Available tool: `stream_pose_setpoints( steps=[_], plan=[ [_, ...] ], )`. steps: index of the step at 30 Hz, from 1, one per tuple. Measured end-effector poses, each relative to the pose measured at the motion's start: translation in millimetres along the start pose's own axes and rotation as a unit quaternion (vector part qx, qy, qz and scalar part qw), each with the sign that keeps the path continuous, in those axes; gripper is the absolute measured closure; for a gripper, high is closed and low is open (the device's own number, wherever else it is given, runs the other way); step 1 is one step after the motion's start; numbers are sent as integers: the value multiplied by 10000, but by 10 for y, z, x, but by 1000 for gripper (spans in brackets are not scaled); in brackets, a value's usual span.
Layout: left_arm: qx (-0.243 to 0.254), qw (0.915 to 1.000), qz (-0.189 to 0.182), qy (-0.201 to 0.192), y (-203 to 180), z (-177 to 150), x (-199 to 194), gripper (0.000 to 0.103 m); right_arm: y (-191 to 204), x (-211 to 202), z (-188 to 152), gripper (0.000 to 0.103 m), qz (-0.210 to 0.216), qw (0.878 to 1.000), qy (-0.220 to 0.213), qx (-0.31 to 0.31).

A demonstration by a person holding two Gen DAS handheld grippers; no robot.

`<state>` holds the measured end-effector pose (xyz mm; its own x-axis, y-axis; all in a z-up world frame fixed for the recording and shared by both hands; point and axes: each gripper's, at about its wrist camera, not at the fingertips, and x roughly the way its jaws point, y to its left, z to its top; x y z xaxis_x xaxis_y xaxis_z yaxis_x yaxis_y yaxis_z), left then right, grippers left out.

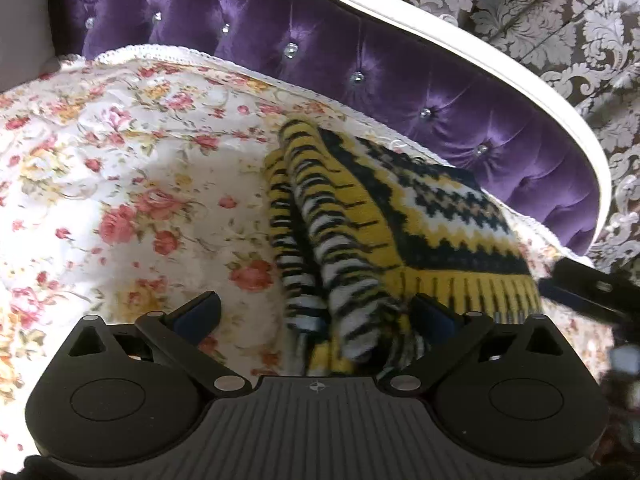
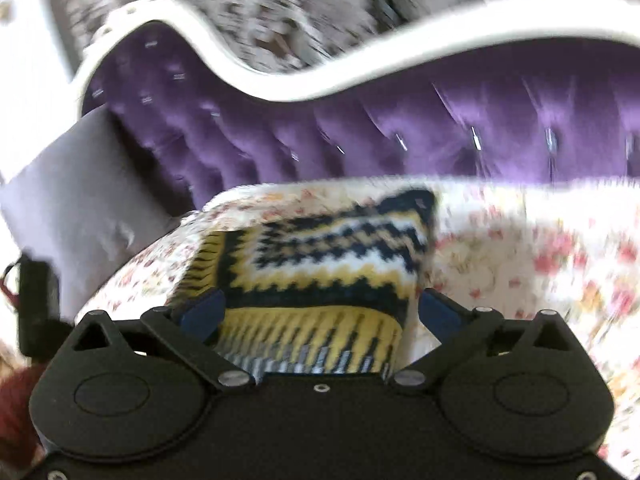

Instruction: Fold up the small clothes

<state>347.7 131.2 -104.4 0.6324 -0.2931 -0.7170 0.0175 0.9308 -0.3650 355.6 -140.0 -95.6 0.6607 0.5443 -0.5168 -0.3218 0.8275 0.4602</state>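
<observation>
Right gripper (image 2: pixel 320 312) jaws spread wide, knit sweater (image 2: pixel 320 264) between them ungripped; left gripper (image 1: pixel 316 316) also wide open, sweater's striped fold lying against its right finger.

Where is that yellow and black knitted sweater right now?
The knitted sweater lies on the flowered bedspread, near the purple tufted headboard. In both wrist views it sits between each gripper's open fingers.
</observation>
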Motion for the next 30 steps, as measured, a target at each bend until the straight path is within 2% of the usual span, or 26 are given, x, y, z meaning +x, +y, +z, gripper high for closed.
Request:
stream_pose_setpoints(
  steps=[2,7,11,16,24,26,27,28,29,30],
  plan=[
    [84,10000,31,2,-47,-2,30,1,-130,117,-25,0,112,9992,112,357],
    [166,9999,-34,-18,-133,-7,99,1,-266,354,-110,0,490,9953,456,704],
    [146,9997,-159,95,-163,53,164,1,-238,448,-109,0,779,9949,330,549],
    [19,9994,-298,154,-161,99,226,1,-367,506,-51,0,1181,9890,356,812],
    [-115,9994,-319,116,-160,100,234,2,-320,505,-84,0,1251,9904,343,478],
    [-160,9992,-352,66,-156,101,226,14,-310,505,-73,4,1213,9909,364,464],
    [-181,9990,-404,15,-145,93,216,28,-295,500,-72,9,1115,9922,374,414],
    [-205,9988,-435,-38,-124,79,205,38,-274,492,-73,31,922,9944,397,336],
    [-242,9983,-525,-71,-109,68,201,45,-263,483,-71,40,828,9953,414,286],
    [-339,9970,-688,-79,-86,54,198,56,-264,462,-76,43,839,9950,415,337]
  ],
)
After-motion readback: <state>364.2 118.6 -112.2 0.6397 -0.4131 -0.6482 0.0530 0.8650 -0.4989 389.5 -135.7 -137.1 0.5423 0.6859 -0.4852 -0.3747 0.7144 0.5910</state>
